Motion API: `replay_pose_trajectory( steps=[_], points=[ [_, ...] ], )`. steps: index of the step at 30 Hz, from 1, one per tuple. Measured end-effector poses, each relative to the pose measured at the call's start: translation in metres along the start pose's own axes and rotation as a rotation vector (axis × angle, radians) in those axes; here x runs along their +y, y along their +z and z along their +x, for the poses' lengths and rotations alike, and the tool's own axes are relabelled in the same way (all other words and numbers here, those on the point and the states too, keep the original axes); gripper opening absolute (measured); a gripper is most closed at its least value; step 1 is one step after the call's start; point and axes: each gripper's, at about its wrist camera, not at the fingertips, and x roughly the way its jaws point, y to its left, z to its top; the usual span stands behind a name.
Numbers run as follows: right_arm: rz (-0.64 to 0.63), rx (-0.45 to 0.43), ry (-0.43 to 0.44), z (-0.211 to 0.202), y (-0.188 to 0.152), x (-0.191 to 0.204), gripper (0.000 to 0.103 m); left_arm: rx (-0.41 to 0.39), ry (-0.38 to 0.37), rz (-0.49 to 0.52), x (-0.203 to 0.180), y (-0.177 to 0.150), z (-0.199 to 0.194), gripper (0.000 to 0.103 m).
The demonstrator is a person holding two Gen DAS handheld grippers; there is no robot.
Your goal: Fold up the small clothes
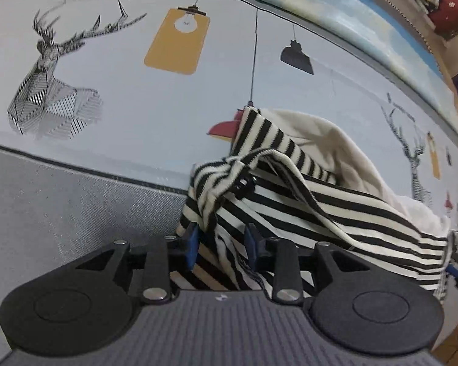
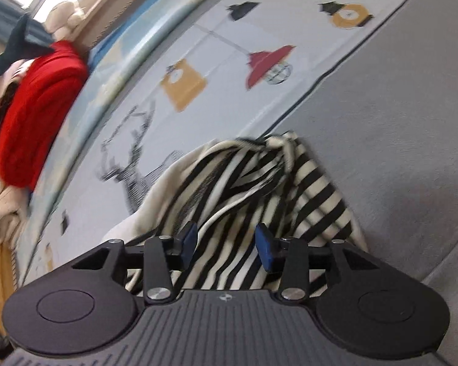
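Striped clothing (image 1: 320, 213), black and cream, lay in a loose heap on the bed, partly on the grey cover (image 1: 61, 207) and partly on the pale printed sheet (image 1: 155, 103). Nearest the viewer, the left gripper (image 1: 219, 244) pointed steeply down over one end of the heap; its blue pads (image 1: 191, 244) stood apart, with a twisted fold of the stripes hanging in the gap, and neither pad looked pressed on the cloth. The right gripper (image 2: 226, 241) hung over the other end, its pads (image 2: 264, 248) likewise spread, striped fabric (image 2: 244, 189) lying beneath and between them without being pinched. That view was blurred.

Just beyond the tongs the garment bunched into a knot, and its cream inner side (image 1: 329, 140) showed where the cloth had flopped over. It covered part of a red lamp print (image 1: 224, 128). Farther across the sheet were a line-drawn stag (image 1: 45, 76), a yellow tag with a bulb (image 1: 177, 42) and a dark hanging lamp (image 1: 296, 56). At the far edge of the bed lay a red cloth (image 2: 39, 113) on a beige pile (image 2: 0, 207).
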Motion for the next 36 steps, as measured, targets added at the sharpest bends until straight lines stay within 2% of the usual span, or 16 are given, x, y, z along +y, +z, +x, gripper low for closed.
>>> replay_pose_trajectory(
  steps=[1, 4, 6, 8, 9, 10, 12, 14, 17, 19, 22, 26, 28, 31, 33, 36],
  points=[
    [0.005, -0.002, -0.014, 0.004, 0.003, -0.002, 0.044, -0.001, 0.010, 0.000, 0.000, 0.002, 0.001, 0.033],
    [0.030, -0.011, -0.041, 0.016, 0.010, -0.006, 0.044, -0.013, 0.011, 0.008, 0.000, 0.007, -0.001, 0.012],
    [0.038, -0.028, -0.071, 0.021, 0.016, -0.006, 0.043, -0.038, 0.016, 0.027, 0.000, 0.011, -0.007, 0.007],
    [0.026, -0.037, -0.124, 0.027, 0.022, -0.004, 0.031, -0.060, -0.003, 0.023, 0.003, 0.016, -0.013, 0.005],
    [0.023, -0.038, -0.149, 0.029, 0.025, -0.003, 0.007, -0.066, -0.011, 0.017, 0.005, 0.019, -0.016, 0.005],
    [0.032, -0.045, -0.173, 0.028, 0.029, -0.003, 0.003, -0.071, -0.020, 0.009, 0.009, 0.022, -0.019, 0.005],
    [0.060, -0.073, -0.173, 0.021, 0.040, -0.003, 0.003, -0.085, -0.044, -0.015, 0.016, 0.029, -0.027, 0.004],
    [0.098, -0.117, -0.150, 0.006, 0.053, -0.002, 0.003, -0.110, -0.094, -0.082, 0.028, 0.039, -0.038, 0.004],
    [0.203, -0.204, -0.066, -0.021, 0.074, -0.008, 0.003, -0.169, -0.175, -0.240, 0.053, 0.056, -0.049, 0.004],
    [0.270, -0.290, -0.007, -0.033, 0.087, -0.016, 0.003, -0.189, -0.212, -0.315, 0.062, 0.065, -0.040, 0.004],
    [0.379, -0.345, 0.055, -0.026, 0.095, -0.032, 0.003, -0.205, -0.207, -0.323, 0.059, 0.075, -0.026, 0.004],
    [0.387, -0.349, 0.046, 0.003, 0.096, -0.031, 0.003, -0.251, -0.217, -0.391, 0.068, 0.082, -0.007, 0.004],
    [0.349, -0.326, 0.069, 0.018, 0.097, -0.024, 0.003, -0.271, -0.230, -0.418, 0.073, 0.084, -0.001, 0.004],
    [0.241, -0.280, 0.096, 0.034, 0.102, -0.006, 0.008, -0.240, -0.225, -0.437, 0.077, 0.084, 0.007, 0.005],
    [0.199, -0.258, 0.060, 0.038, 0.103, 0.003, 0.011, -0.222, -0.206, -0.421, 0.078, 0.085, 0.007, 0.007],
    [0.144, -0.237, 0.020, 0.032, 0.100, 0.011, 0.035, -0.226, -0.173, -0.391, 0.077, 0.084, -0.004, 0.031]
  ],
)
